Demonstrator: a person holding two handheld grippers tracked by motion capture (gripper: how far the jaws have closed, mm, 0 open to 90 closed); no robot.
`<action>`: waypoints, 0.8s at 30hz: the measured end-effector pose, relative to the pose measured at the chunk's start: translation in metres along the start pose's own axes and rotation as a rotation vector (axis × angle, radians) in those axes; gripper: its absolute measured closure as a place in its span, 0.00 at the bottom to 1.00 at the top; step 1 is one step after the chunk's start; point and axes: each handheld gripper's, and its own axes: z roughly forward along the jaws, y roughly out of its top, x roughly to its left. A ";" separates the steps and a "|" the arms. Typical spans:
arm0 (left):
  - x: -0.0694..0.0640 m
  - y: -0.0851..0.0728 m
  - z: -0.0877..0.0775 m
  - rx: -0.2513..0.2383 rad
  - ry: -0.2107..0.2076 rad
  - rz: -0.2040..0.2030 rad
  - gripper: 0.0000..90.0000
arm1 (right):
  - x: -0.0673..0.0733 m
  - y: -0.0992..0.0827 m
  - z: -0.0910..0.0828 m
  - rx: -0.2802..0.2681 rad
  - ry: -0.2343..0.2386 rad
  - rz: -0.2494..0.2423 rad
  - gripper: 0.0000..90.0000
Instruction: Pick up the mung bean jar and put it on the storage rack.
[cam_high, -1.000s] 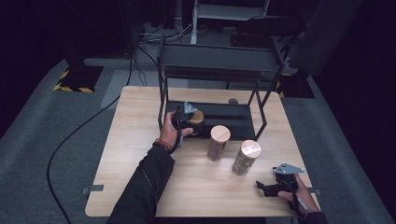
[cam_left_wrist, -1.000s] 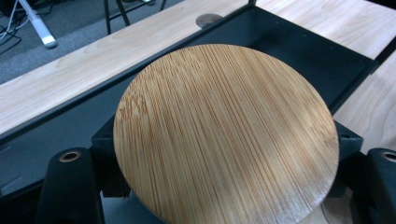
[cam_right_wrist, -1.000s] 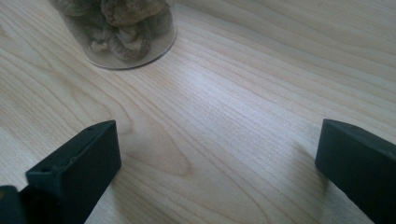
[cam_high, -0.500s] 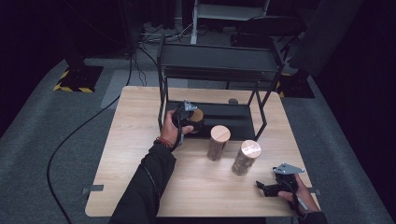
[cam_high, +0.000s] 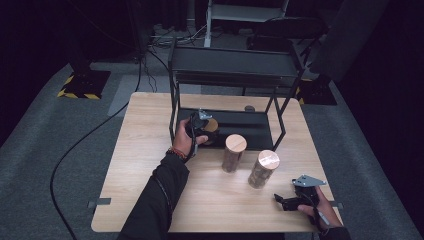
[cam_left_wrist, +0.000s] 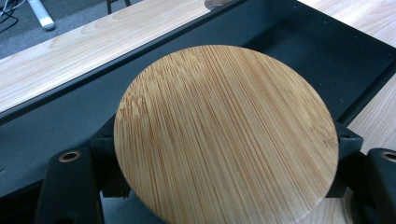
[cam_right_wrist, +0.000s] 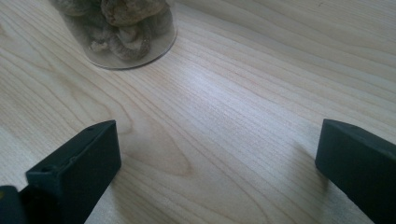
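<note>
Bamboo-lidded jar (cam_left_wrist: 224, 135) seemingly clamped between left gripper (cam_high: 201, 131) jaws.

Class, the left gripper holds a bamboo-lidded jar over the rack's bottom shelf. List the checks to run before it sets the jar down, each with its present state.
1. Left gripper shut on jar: ok, jaws at both sides of it.
2. Jar over the shelf: ok.
3. Jar's base touching the shelf: cannot tell, lid hides it.
4. Shelf free ahead of the jar: ok.
5. Right gripper out of the way: ok, open, near the table edge.
6. Other two jars clear of the rack: ok.
</note>
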 end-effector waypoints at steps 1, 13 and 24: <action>0.000 0.000 0.001 0.003 0.003 0.001 0.28 | 0.000 0.000 0.000 0.000 0.000 0.000 0.00; 0.003 -0.003 0.007 0.023 0.005 -0.005 0.28 | 0.000 0.000 0.000 0.000 0.000 0.000 0.00; 0.005 -0.006 0.008 0.017 0.001 -0.020 0.26 | 0.000 0.000 0.000 0.000 0.000 0.000 0.00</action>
